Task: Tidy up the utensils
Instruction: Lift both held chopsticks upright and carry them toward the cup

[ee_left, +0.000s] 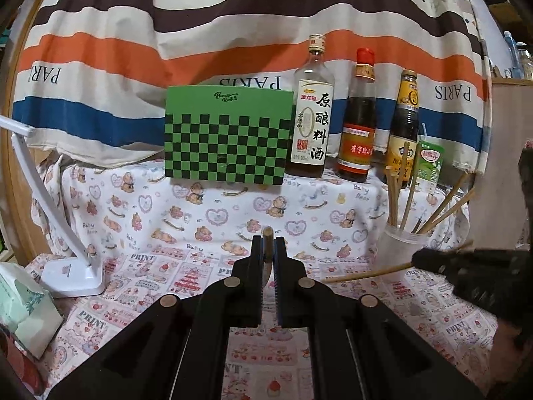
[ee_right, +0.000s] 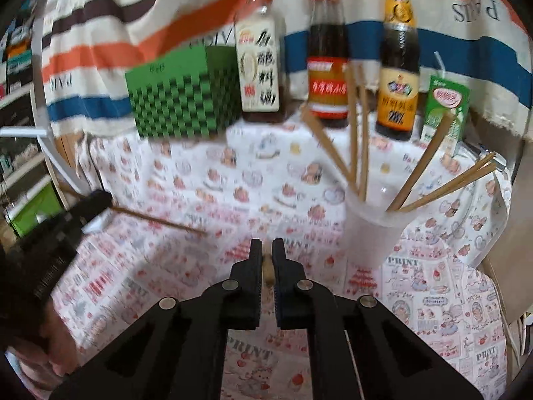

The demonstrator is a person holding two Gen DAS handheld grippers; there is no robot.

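In the left wrist view, our left gripper (ee_left: 268,250) pinches a thin wooden chopstick (ee_left: 267,260) end-on between nearly closed jaws, above the printed cloth-covered table (ee_left: 133,283). The translucent plastic cup (ee_left: 399,250) holding other chopsticks stands to the right, and the right gripper (ee_left: 429,261) carries its own stick nearby. In the right wrist view, blurred, our right gripper (ee_right: 266,260) clamps a wooden stick (ee_right: 268,270), with the cup (ee_right: 373,230) just ahead on the right. We judge each stick should be tilted upright over the rim before release, one at a time, so we avoid knocking the cup
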